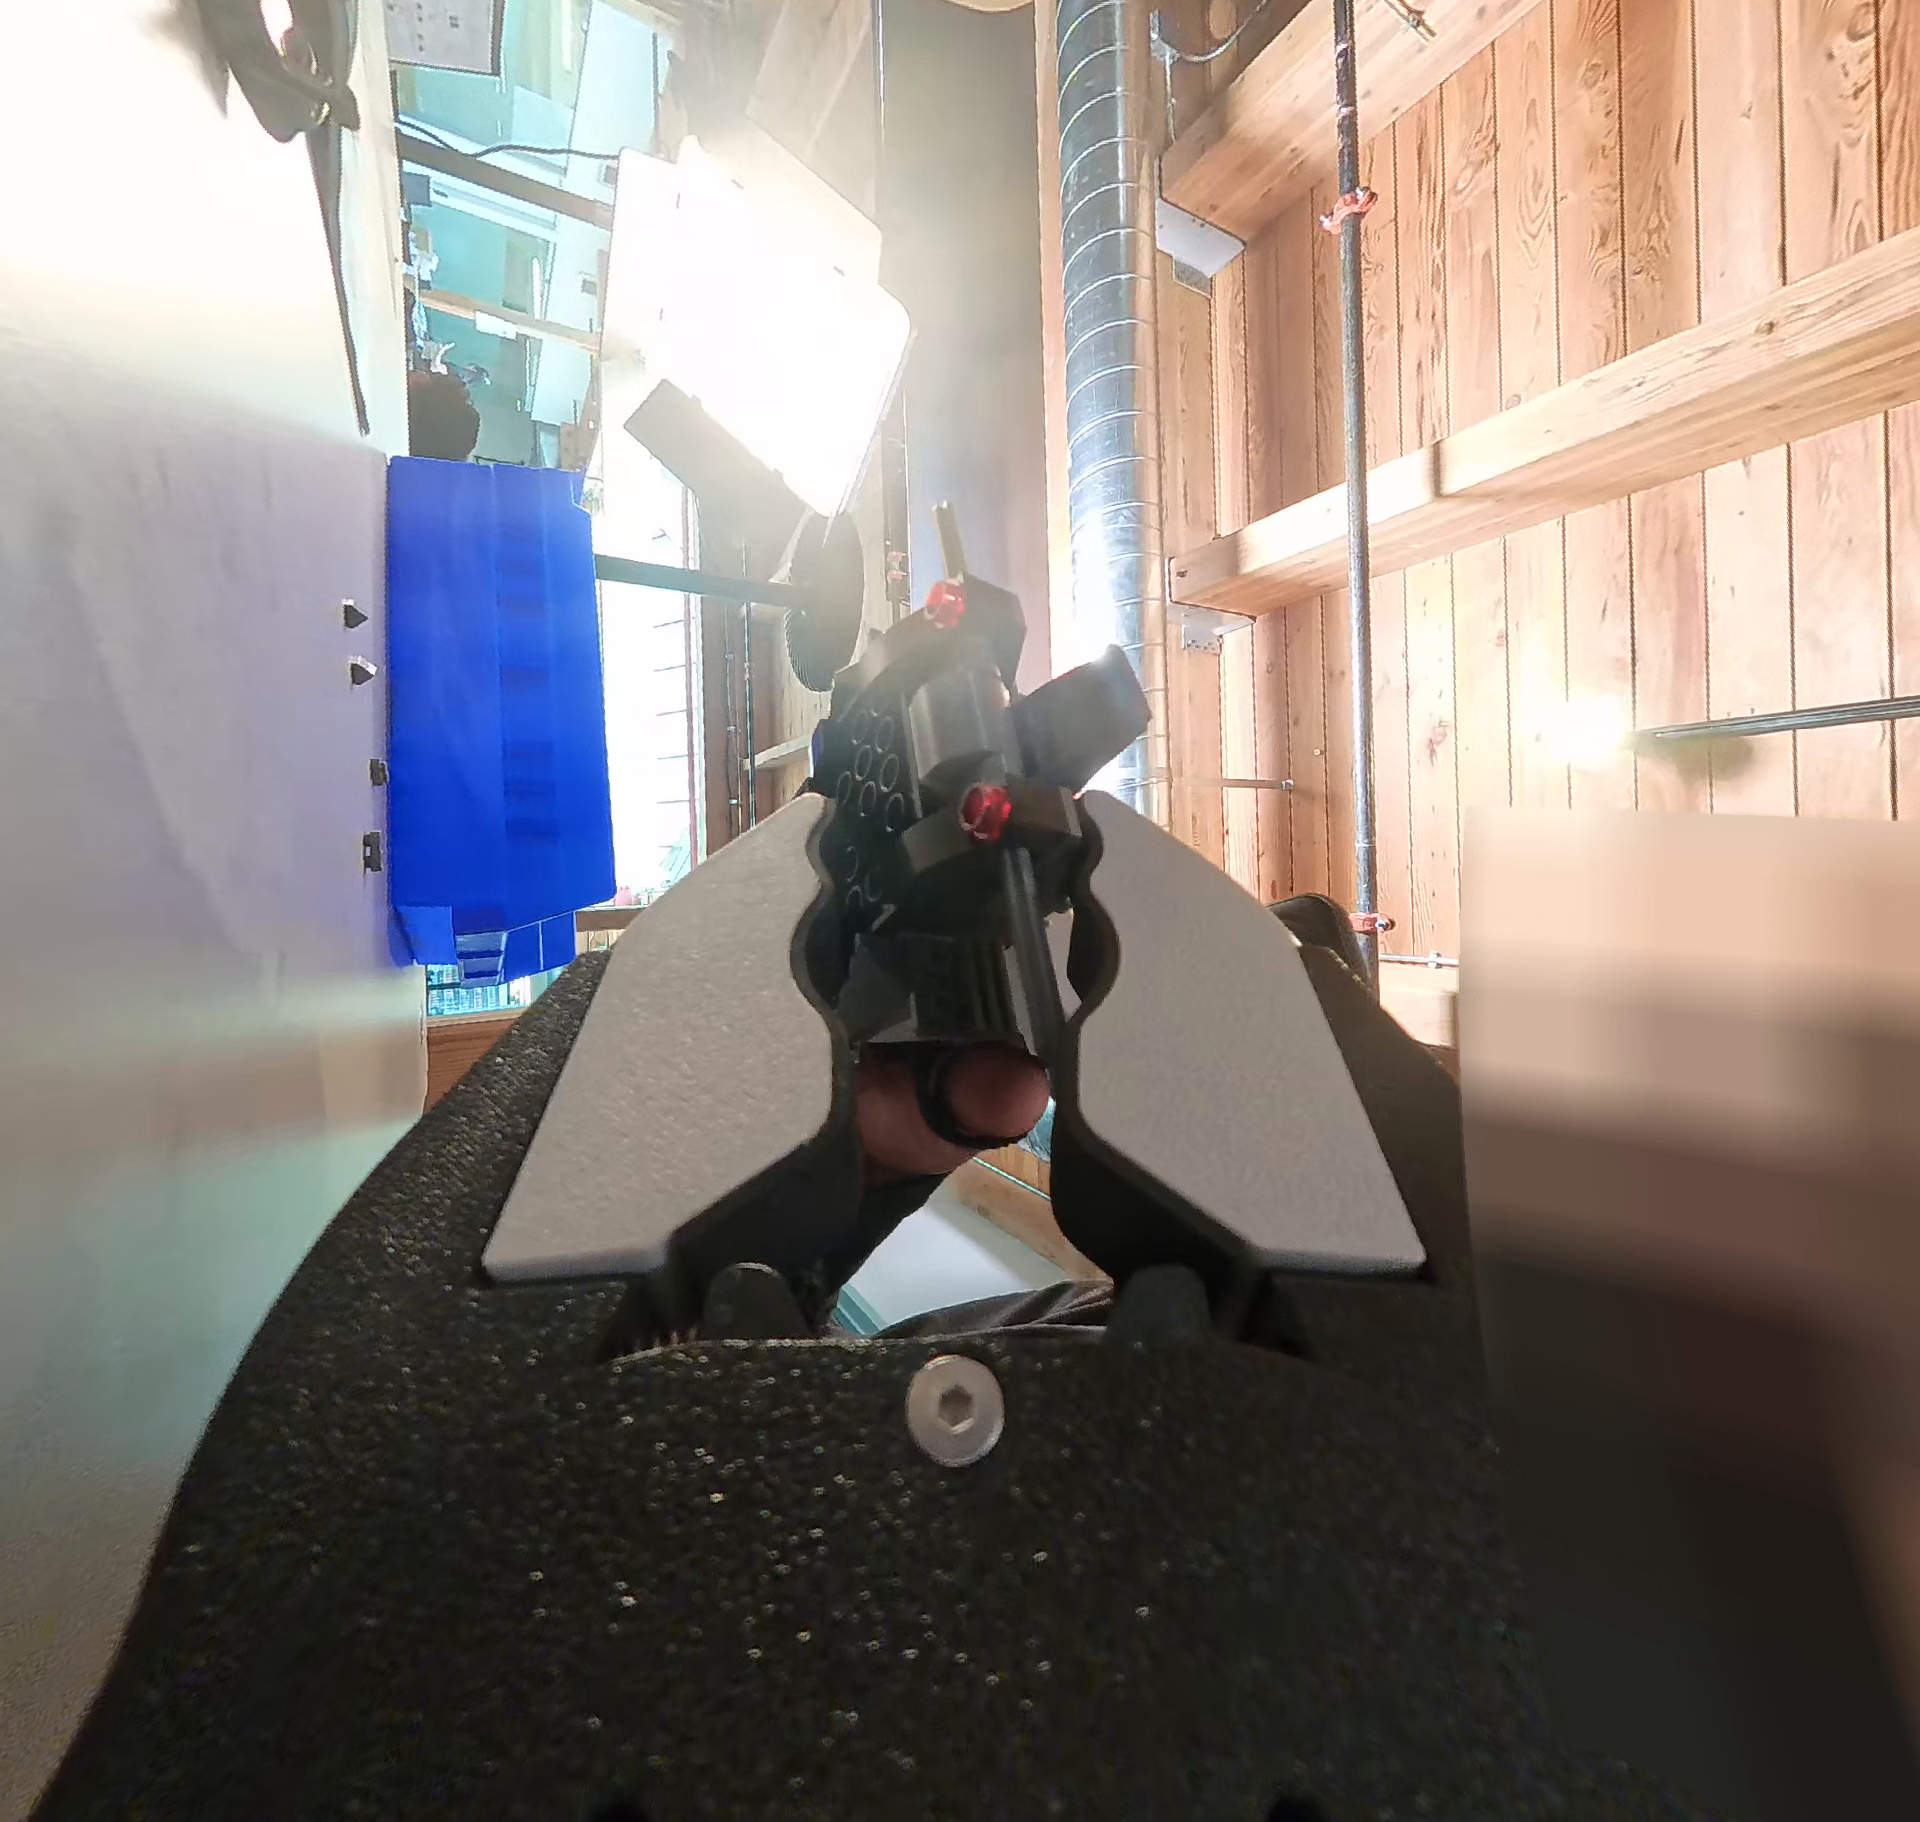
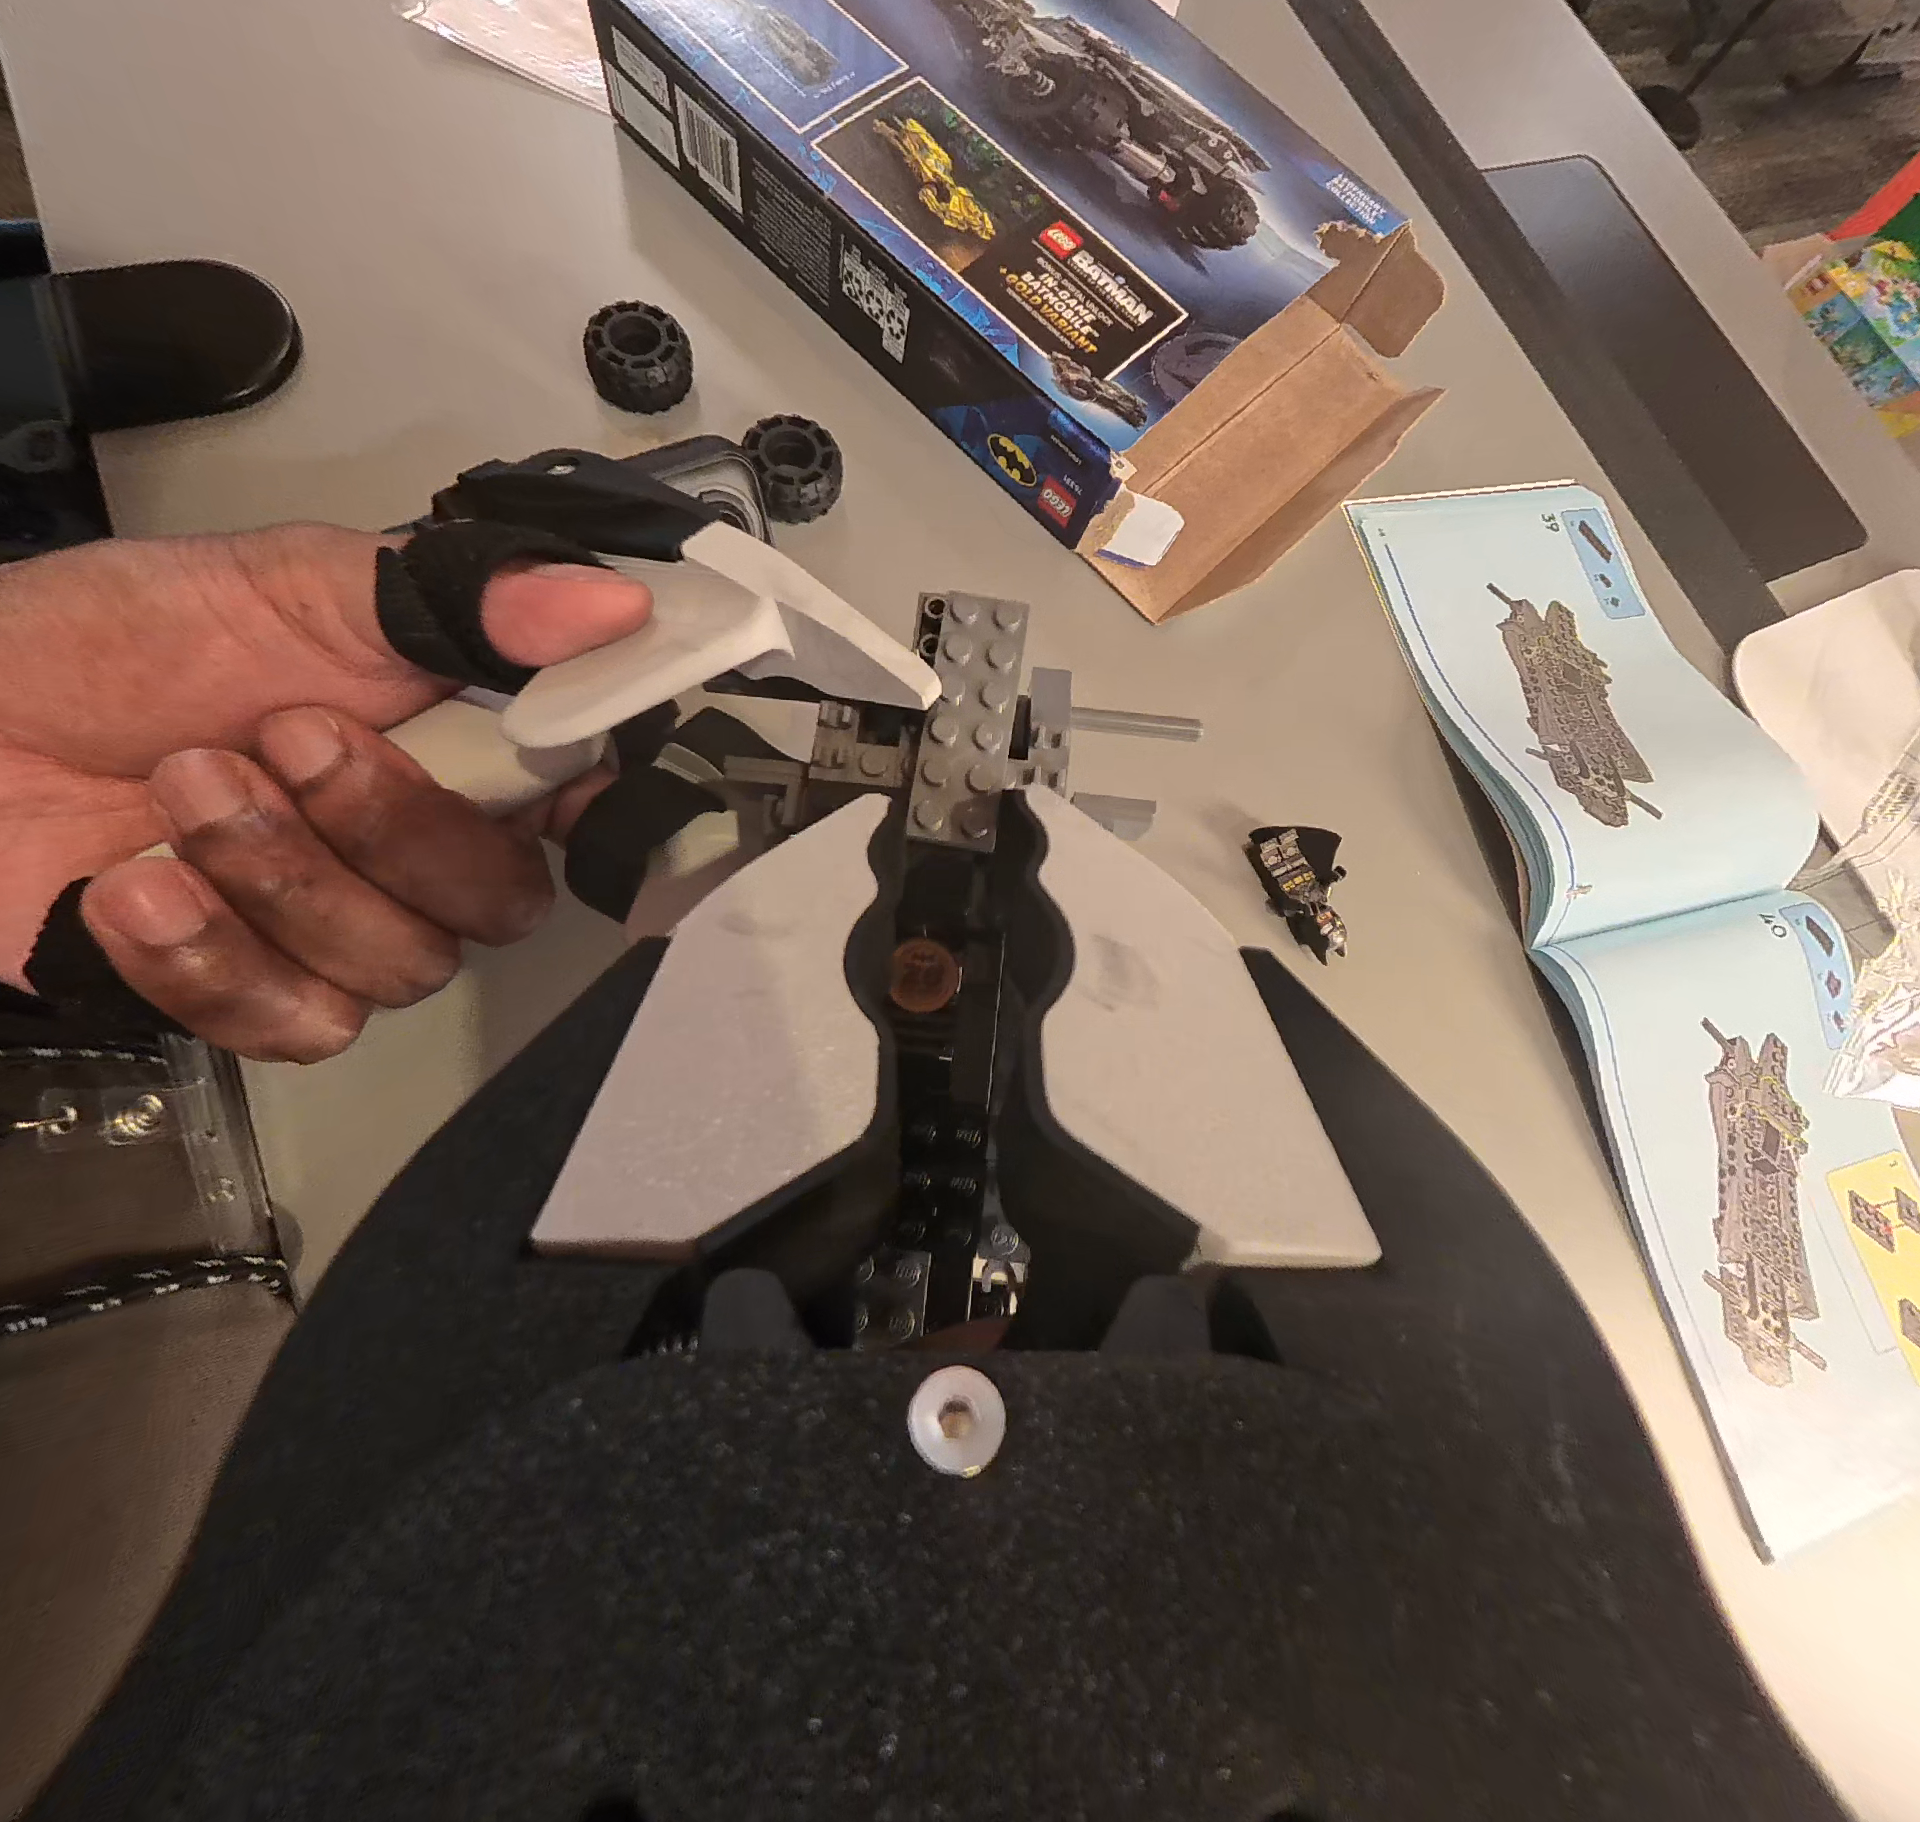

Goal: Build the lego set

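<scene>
My left gripper (image 1: 956, 806) points up into the room and is shut on a black brick model (image 1: 935, 764) with two red studs and a thin axle. In the right wrist view its white fingers (image 2: 790, 629) come in from the left, held by a hand (image 2: 208, 681), and clamp the same model's left side. My right gripper (image 2: 951, 811) is shut on the near end of this brick model, a grey studded plate (image 2: 966, 723) on a long black body. A grey axle (image 2: 1132, 728) sticks out to the right. The model hangs above the table (image 2: 312, 162).
An opened toy box (image 2: 935, 162) lies at the back. Two black wheels (image 2: 636, 359) (image 2: 790, 453) lie left of it. A small dark minifigure (image 2: 1299, 873) and an open instruction booklet (image 2: 1621, 754) lie to the right. A blue bin (image 1: 488, 712) and a bright lamp panel (image 1: 748, 318) show in the left wrist view. Only a small space, under 4 cm, lies between the two pairs of fingers. The small dark minifigure (image 2: 1299, 873) is about 15 centimeters from both grippers' fingertips.
</scene>
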A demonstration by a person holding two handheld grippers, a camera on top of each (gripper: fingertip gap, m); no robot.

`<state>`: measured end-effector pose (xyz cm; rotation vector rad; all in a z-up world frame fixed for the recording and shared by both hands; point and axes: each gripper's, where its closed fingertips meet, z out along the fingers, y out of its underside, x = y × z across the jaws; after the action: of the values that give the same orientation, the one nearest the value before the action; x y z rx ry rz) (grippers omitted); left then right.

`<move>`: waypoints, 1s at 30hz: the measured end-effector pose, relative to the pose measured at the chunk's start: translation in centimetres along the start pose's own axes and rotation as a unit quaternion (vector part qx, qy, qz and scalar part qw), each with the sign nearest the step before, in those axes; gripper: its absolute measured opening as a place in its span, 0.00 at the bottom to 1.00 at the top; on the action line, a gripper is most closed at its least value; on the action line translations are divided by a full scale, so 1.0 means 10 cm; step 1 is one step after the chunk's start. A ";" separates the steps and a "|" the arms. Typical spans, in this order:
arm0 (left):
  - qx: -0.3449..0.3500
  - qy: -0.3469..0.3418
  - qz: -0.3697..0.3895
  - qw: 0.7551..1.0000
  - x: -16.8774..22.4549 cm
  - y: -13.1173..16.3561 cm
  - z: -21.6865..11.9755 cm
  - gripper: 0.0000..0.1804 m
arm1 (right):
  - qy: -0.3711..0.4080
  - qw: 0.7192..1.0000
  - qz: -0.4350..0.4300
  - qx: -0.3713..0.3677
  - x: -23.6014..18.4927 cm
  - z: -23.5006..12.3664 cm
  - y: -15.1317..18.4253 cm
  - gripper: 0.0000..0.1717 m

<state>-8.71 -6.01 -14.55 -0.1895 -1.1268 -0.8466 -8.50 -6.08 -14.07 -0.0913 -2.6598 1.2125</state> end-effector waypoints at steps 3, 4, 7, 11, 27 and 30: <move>-0.001 -0.002 0.000 1.000 -0.01 0.01 0.00 0.23 | -0.009 1.000 0.005 0.005 0.00 0.01 0.00 0.10; 0.000 -0.002 0.001 1.000 -0.01 0.01 0.00 0.23 | -0.011 1.000 0.004 0.005 0.00 0.01 0.00 0.10; 0.000 -0.009 0.003 1.000 -0.03 0.01 -0.01 0.23 | -0.012 1.000 -0.008 -0.003 -0.01 0.02 0.03 0.10; 0.003 -0.021 0.005 1.000 -0.06 0.00 -0.02 0.24 | -0.009 1.000 -0.022 -0.014 -0.01 0.04 0.06 0.10; 0.013 -0.037 -0.007 0.999 -0.09 0.01 -0.02 0.22 | -0.015 1.000 -0.005 -0.019 -0.06 0.07 0.05 0.11; 0.014 -0.035 -0.011 0.999 -0.08 0.01 -0.01 0.22 | -0.027 1.000 0.003 -0.015 -0.09 0.07 0.04 0.15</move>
<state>-8.71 -5.61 -15.24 -0.1840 -1.2078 -0.8482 -7.81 -6.44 -15.00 -0.0730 -2.7266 1.1943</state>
